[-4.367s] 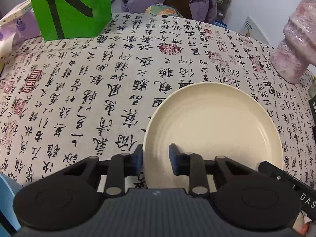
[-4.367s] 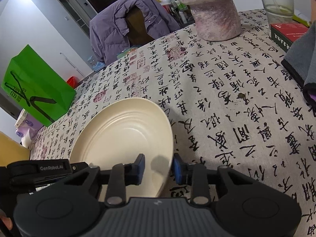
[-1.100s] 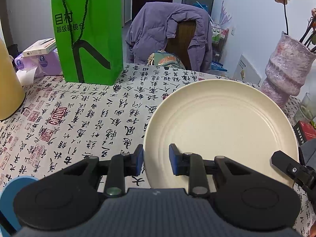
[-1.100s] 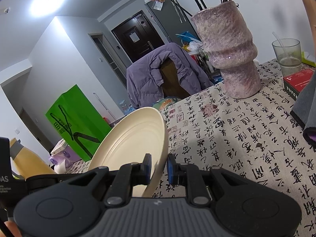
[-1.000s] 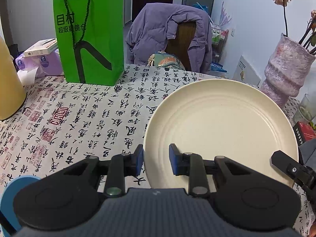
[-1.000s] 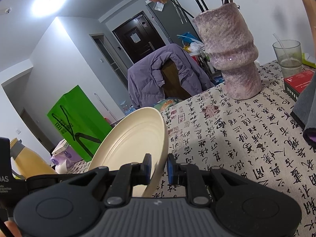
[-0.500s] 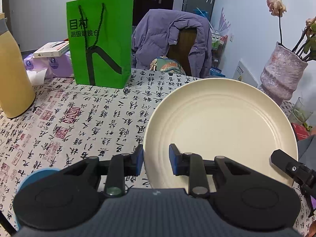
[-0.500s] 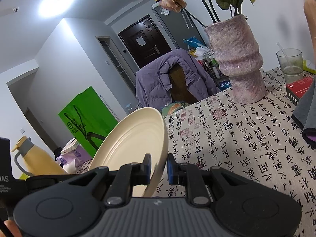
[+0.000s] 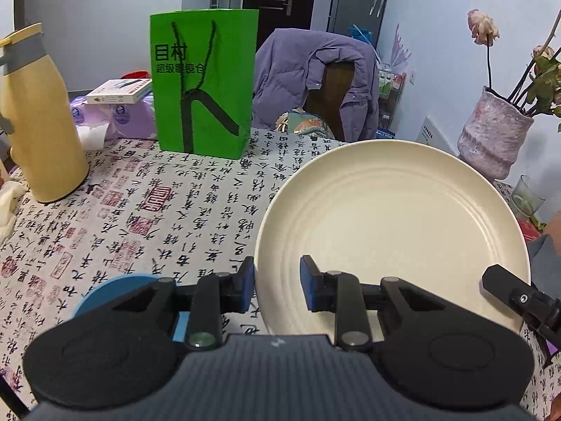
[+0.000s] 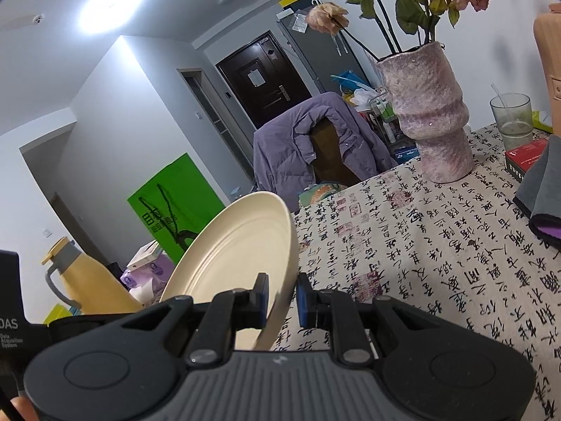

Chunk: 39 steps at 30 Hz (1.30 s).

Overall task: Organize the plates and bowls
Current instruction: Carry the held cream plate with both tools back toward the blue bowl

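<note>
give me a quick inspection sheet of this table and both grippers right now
surface: table under a calligraphy-print cloth.
job's things: cream plate held tilted above the cloth; blue dish lying flat, part hidden.
clutter: green bag, yellow flask, pink vase, glass, red box, tissue packs.
grippers: left gripper shut on the plate's near rim; right gripper shut on its edge.
cables: nothing seen.
surroundings: chair with purple jacket, dark door.
</note>
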Available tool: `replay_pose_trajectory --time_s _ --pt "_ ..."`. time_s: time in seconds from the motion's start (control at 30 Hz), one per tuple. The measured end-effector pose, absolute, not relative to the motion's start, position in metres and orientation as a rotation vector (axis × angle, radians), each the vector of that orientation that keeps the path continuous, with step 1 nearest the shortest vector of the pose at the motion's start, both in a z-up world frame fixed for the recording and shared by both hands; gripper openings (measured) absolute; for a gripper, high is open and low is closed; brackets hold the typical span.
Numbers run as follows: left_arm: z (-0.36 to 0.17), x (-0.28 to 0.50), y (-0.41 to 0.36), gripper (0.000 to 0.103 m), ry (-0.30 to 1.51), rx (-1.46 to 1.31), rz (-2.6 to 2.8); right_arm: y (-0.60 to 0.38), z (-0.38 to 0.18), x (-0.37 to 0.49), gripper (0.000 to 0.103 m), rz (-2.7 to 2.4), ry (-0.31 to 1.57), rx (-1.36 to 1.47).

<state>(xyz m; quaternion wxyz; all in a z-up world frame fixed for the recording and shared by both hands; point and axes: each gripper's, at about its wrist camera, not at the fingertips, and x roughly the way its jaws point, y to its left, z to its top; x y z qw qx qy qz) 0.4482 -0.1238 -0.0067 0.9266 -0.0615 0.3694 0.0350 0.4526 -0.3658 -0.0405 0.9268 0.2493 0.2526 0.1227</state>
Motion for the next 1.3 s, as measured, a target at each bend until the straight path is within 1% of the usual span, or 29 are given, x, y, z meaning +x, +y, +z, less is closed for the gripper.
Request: replay_pose_trajectory --time_s 0.6,1.3 --pt "0.001 0.397 -0.101 0.027 0.737 -0.151 0.061 -0.344 -0.027 0.402 0.016 0.25 0.5 0.495" --pt "0.004 0.363 -0.087 0.027 0.723 -0.177 0.06 -0.33 -0.018 0.368 0.016 0.256 0.49 0.472"
